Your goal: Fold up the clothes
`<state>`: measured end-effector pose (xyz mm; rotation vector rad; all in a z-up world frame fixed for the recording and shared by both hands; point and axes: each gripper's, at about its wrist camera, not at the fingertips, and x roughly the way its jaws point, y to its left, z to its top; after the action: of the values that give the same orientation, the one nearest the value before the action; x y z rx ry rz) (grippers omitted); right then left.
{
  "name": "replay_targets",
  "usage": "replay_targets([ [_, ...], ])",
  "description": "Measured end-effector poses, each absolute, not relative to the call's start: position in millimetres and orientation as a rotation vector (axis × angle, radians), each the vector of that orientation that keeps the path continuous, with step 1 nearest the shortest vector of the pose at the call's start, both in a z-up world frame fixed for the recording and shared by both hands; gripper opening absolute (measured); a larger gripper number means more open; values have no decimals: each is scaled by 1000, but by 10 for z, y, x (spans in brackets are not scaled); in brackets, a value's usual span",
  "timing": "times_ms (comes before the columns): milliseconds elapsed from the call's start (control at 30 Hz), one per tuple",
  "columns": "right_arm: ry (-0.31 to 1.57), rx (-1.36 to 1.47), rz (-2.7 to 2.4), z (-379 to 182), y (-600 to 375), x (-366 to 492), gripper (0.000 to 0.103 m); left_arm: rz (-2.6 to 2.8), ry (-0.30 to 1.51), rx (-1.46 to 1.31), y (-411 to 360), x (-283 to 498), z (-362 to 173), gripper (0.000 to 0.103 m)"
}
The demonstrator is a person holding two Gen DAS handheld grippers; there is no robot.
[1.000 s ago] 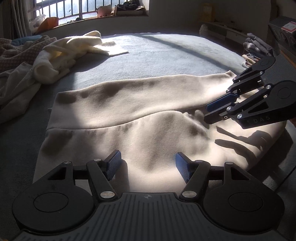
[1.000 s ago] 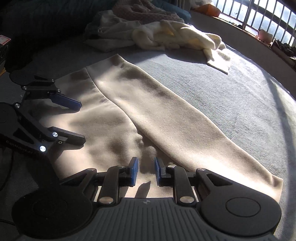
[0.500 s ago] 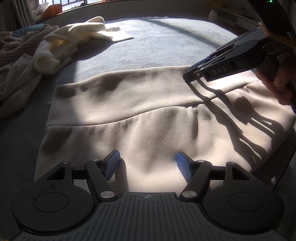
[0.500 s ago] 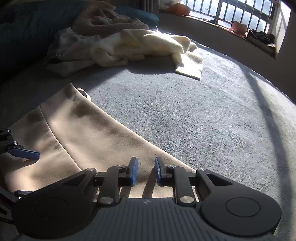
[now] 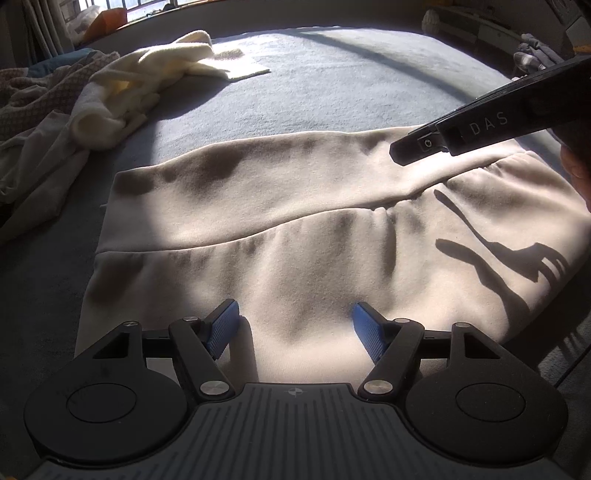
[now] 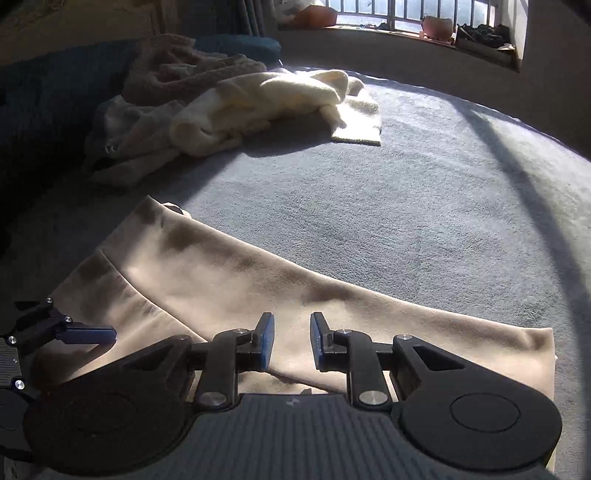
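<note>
**Beige garment flat on grey surface; both tongs unloaded**

The beige garment (image 5: 314,236) lay spread flat on a grey carpet-like surface (image 6: 406,192), one long panel overlapping another along a curved seam. Sunlight fell across it, with patchy shadows.

The left tongs (image 5: 293,325) sat low over the near part of the garment, blue pads wide apart, nothing between them. Whether the pads touched the cloth could not be told.

The right tongs (image 6: 291,341) were positioned over the far panel of the garment, near its right end. Their pads stood a narrow gap apart, gripping nothing. In the left wrist view the same tool appeared from the side above the garment's upper right portion, its shadow cast on the cloth below; part of a hand (image 5: 576,173) was visible at the frame edge.

A pile of loose clothes (image 6: 207,110), including a cream item (image 5: 147,85), lay well apart from the garment, toward the barred window (image 6: 406,14).
</note>
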<state>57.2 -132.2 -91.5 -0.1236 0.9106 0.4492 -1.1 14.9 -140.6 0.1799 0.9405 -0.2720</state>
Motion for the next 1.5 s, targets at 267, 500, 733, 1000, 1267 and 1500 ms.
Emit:
replay_targets([
  [267, 952, -213, 478, -1040, -1192, 238, 22, -263, 936, 194, 136, -15, -1410, 70],
  [500, 970, -210, 494, -1042, -1199, 286, 23, -271, 924, 197, 152, -24, -1412, 70],
  [733, 927, -345, 641, -1057, -1196, 220, 33, -284, 829, 131, 619, -86, -1252, 70],
  [1000, 955, -451, 770, -1306, -1134, 255, 55, -217, 936, -241, 1643, 153, -1327, 75],
  [1267, 956, -427, 782, -1314, -1133, 291, 56, -274, 1049, -468, 2056, 513, -1625, 77],
  [1500, 955, -406, 799, -1329, -1164, 322, 56, -418, 1089, -564, 2152, 836, -1694, 84],
])
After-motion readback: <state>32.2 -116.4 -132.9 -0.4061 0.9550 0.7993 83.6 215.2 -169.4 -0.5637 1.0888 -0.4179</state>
